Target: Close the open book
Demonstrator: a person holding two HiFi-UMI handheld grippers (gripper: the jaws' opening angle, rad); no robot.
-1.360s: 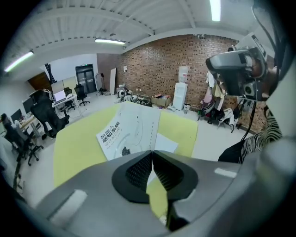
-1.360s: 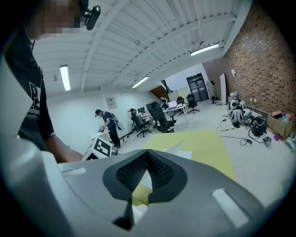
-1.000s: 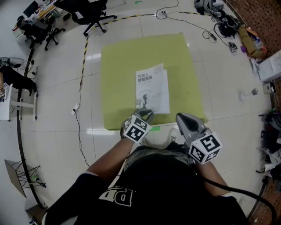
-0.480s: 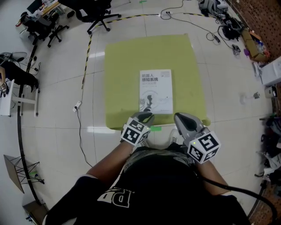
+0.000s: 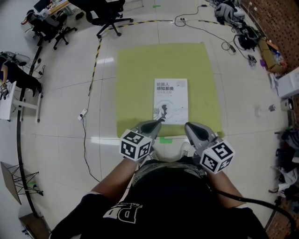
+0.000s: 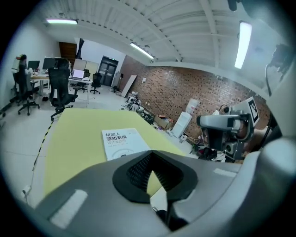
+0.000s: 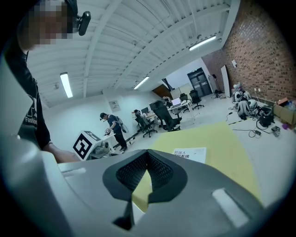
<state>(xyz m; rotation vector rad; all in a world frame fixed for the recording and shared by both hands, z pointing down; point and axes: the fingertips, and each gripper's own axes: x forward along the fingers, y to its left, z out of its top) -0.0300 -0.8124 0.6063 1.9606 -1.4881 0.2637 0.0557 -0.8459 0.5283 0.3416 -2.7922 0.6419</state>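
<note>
Pulled back a little since a moment ago, the left gripper (image 5: 152,125) now sits just off the lower left corner of the book (image 5: 171,100), and its marker cube has swung out toward the left of the head view. Its jaws are pressed together at the tips with nothing between them; only yellow shows through the padded gap behind them. The right gripper (image 5: 190,127), near the book's lower right corner, is likewise squeezed together and empty.

The book lies closed and flat, white cover up, in the lower middle of the yellow mat (image 5: 135,84). Whether either tip touches the book I cannot tell from above. Both gripper views lose the book's near end behind the grey jaw bodies, and the smaller print on the cover is too fine to read. The mat's near edge is partly hidden by the grippers and the wearer's black shirt; white shoes (image 5: 184,148) peek out below a green tape mark (image 5: 165,139).

All around is pale tiled floor (image 5: 60,116). A black-and-yellow tape strip (image 5: 96,56) runs up the left of the mat toward office chairs (image 5: 110,11) at the top left. Cables (image 5: 205,28) trail at the top right beside a brick wall (image 5: 280,28). A standing person (image 7: 111,127) shows by the desks in the right gripper view.
</note>
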